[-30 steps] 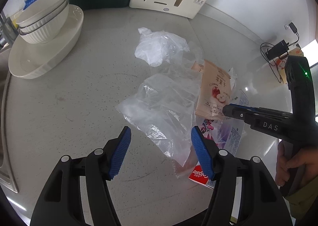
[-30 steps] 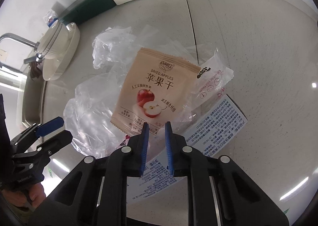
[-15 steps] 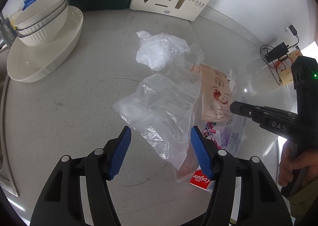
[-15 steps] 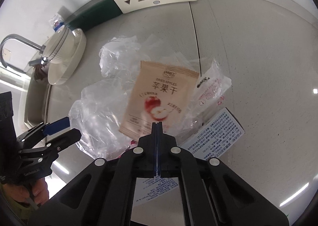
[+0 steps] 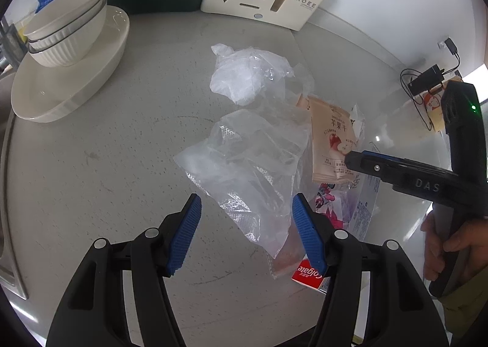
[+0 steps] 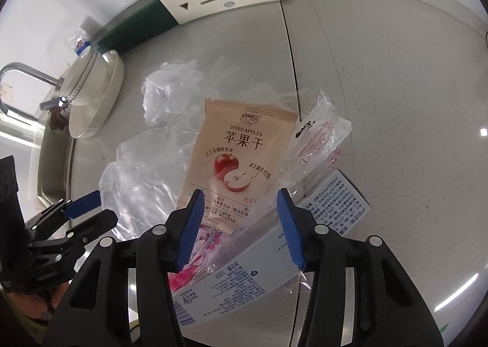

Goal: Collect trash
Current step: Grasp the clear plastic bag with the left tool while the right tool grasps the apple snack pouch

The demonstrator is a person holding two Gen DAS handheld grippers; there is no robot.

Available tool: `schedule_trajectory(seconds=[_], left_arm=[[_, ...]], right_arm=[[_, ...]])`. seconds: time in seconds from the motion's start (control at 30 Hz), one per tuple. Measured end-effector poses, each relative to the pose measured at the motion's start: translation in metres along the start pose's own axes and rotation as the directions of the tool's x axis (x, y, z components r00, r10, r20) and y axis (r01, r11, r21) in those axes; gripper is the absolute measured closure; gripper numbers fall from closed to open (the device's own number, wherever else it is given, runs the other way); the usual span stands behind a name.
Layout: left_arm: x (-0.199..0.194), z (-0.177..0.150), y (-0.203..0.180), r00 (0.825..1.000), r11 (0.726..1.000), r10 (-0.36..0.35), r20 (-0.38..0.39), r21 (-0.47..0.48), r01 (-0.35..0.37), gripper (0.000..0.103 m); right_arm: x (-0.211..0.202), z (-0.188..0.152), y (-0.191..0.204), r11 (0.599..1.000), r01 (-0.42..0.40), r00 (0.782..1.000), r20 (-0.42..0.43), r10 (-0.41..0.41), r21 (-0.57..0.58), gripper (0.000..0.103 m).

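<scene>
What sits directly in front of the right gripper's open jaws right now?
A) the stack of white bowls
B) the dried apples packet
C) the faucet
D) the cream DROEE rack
B: in the right wrist view the dried apples packet lies on the pile just ahead of the right gripper, whose jaws are opening with nothing pinched.
</scene>
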State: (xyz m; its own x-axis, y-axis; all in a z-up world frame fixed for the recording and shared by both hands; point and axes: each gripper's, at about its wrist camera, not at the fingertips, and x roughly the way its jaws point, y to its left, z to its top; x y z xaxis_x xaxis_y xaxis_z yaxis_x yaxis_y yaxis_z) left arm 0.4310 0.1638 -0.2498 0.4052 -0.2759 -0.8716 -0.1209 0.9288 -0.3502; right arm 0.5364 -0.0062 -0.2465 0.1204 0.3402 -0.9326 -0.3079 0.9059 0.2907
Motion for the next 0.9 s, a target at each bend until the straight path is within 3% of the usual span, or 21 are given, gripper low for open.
schedule_trajectory(seconds=[0.17,0.23,0.33,0.73,0.77,0.8,0.87,0.9], left_arm=[[0.005,-0.003,0.001,1.000,1.000,0.001,-0.012,0.001,-0.001,0.042],[0.007,-0.004,0.002,1.000,1.000,0.002,-0.018,-0.002,-0.002,0.042],[0.010,-0.004,0.004,1.000,1.000,-0.001,-0.020,-0.006,0.001,0.042],[0.019,0.009,0.008,0.999,0.999,-0.027,-0.016,-0.033,0.027,0.042],[0.021,0.010,0.009,0.999,0.999,-0.031,-0.018,-0.039,0.030,0.044],[0.023,0.011,0.009,0.999,0.998,-0.037,-0.021,-0.044,0.036,0.054],[0.026,0.014,0.007,0.999,0.998,-0.047,-0.028,-0.044,0.045,0.063],[0.026,0.014,0.006,0.998,0.998,-0.053,-0.026,-0.036,0.052,0.077]], right_arm=[[0.009,0.001,0.000,1.000,-0.017,1.000,-0.008,0.017,0.009,0.055],[0.013,0.003,0.002,1.000,-0.020,1.000,-0.020,0.020,0.002,0.080],[0.015,0.004,0.004,0.999,-0.030,0.999,-0.025,0.030,-0.011,0.089],[-0.014,0.003,0.004,0.999,-0.014,0.999,0.035,0.015,-0.044,0.096],[-0.016,0.004,0.003,0.999,-0.011,0.999,0.040,0.013,-0.046,0.097],[-0.018,0.003,0.002,0.999,-0.006,0.999,0.043,0.008,-0.048,0.098],[-0.023,0.003,0.000,0.999,-0.002,0.999,0.050,0.004,-0.046,0.099],[-0.025,0.002,-0.001,0.999,0.002,0.999,0.054,0.000,-0.046,0.099]])
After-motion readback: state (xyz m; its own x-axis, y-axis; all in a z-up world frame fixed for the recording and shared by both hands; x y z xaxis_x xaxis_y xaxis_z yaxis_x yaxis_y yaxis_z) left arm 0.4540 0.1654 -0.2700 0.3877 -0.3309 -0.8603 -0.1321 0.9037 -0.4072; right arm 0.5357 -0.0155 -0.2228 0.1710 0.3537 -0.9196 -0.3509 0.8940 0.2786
